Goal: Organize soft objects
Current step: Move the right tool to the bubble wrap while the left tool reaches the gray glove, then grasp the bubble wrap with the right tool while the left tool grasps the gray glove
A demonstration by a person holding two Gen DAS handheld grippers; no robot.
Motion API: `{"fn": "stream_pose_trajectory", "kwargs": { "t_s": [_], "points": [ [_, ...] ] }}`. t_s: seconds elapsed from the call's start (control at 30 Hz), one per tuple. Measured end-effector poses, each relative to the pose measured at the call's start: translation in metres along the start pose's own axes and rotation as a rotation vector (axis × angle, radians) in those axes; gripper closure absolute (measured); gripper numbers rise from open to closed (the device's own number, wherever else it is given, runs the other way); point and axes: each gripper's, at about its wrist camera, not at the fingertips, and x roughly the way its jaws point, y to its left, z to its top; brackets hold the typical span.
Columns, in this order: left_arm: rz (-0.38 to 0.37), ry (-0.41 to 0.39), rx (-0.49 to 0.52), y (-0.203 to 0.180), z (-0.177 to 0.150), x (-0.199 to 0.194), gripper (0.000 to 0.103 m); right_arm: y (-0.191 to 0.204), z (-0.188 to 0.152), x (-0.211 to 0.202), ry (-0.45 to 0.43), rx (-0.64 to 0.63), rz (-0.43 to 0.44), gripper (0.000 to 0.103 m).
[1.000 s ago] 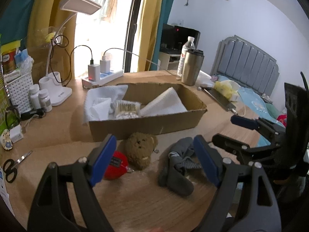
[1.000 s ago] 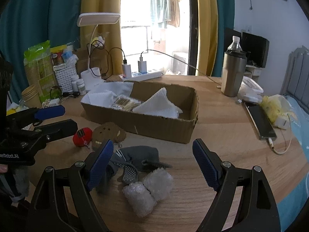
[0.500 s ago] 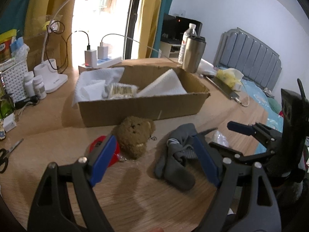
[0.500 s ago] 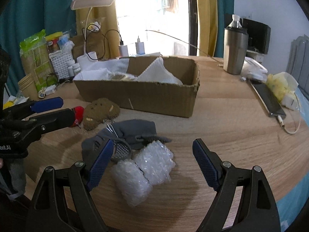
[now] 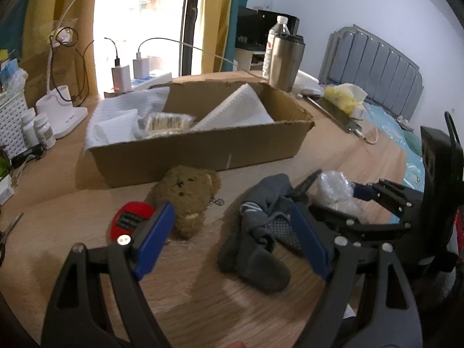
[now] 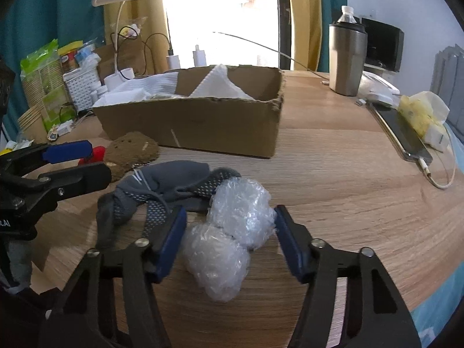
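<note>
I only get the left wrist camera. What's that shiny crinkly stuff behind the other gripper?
Observer: The right wrist view shows it's bubble wrap, two lumps side by side on the table.
Operator: Is the other gripper grabbing it?
Observer: The right gripper has the wrap between its fingers. Its jaws have just been closing, but the wrap doesn't look squashed yet.
Operator: Is it touching the grey thing?
Observer: Yes, the farther lump lies against the dotted end of the grey sock.
</note>
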Motion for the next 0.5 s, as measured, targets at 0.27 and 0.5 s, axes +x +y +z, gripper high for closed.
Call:
{"fn": "stream_pose_trajectory", "kwargs": {
  "t_s": [0.27,0.5],
  "points": [
    [0.034,0.019,0.051,-0.011,0.003,0.014,0.02,-0.012,0.0,-0.002,-0.019,0.011,0.005,0.046],
    [0.018,0.05,0.133,-0.032,0.002,0.031,0.02,-0.021,0.003,-0.012,-0.048,0.006,0.034,0.047]
  ]
}}
